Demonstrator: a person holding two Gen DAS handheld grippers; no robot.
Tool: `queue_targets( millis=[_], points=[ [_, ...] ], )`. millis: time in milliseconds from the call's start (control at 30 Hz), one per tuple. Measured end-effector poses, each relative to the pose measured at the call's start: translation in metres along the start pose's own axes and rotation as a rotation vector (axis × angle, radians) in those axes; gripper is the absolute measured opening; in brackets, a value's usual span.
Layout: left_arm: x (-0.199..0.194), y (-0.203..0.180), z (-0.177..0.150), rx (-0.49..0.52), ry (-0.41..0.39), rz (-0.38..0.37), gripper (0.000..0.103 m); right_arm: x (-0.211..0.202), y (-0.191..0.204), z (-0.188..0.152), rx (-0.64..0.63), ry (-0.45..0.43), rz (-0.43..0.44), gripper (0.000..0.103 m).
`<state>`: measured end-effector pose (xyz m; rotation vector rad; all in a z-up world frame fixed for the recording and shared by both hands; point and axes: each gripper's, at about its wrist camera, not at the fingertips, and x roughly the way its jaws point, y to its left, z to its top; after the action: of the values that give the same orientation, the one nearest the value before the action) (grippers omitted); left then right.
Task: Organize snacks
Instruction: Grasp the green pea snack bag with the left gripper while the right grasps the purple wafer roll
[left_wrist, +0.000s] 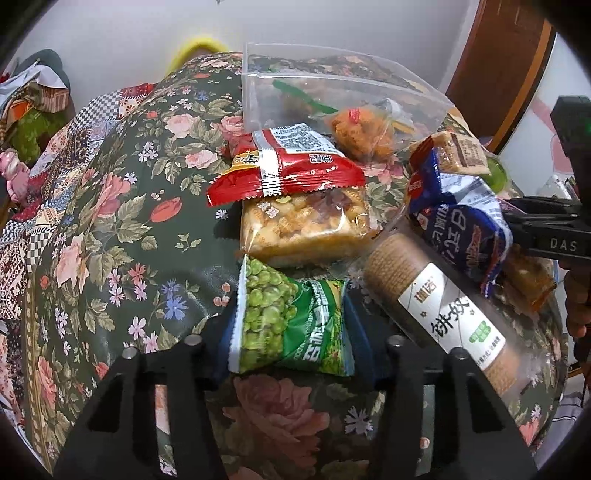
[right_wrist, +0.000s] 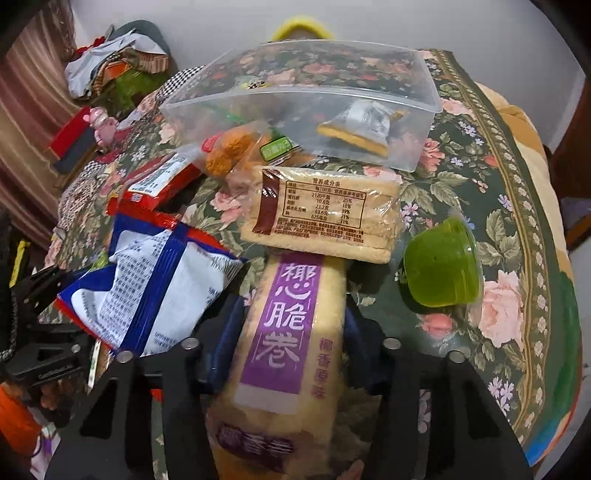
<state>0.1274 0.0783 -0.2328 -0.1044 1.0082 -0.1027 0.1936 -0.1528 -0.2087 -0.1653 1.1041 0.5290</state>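
The left gripper (left_wrist: 291, 328) pinches a green crinkly pea packet (left_wrist: 290, 325) and the right gripper (right_wrist: 291, 328) a long purple-labelled wafer-roll pack (right_wrist: 284, 332), both short of the clear plastic tub (right_wrist: 306, 99), so either slick wrapper could slip and scatter the pile.

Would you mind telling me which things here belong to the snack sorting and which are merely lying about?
Part of the job:
green pea packet in the left gripper
purple-label roll pack in the right gripper
clear plastic box
red packet
blue-and-white packet
green jelly cup

Just lying about:
floral tablecloth
pink toy
pile of cloth
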Motion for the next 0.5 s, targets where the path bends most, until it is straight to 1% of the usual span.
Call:
queue_targets(
  millis=[100,167,367,500],
  points=[
    [-0.004,0.004,0.0,-0.012,-0.006,-0.016,0.046,-0.006,-0.003,-0.004,-0.005,-0.009,0.005,0.042],
    [-0.008,0.004,0.0,-0.014,-0.016,-0.012,0.04,-0.011,-0.005,-0.006,-0.007,-0.018,0.001,0.042],
    [-0.024,0.003,0.001,-0.02,-0.043,-0.005,0.038,-0.032,-0.011,-0.011,0.011,-0.057,0.014,0.042],
    [-0.043,0.0,0.004,-0.022,-0.083,0.009,0.038,-0.047,-0.013,-0.011,0.019,-0.1,0.019,0.042]
  ],
)
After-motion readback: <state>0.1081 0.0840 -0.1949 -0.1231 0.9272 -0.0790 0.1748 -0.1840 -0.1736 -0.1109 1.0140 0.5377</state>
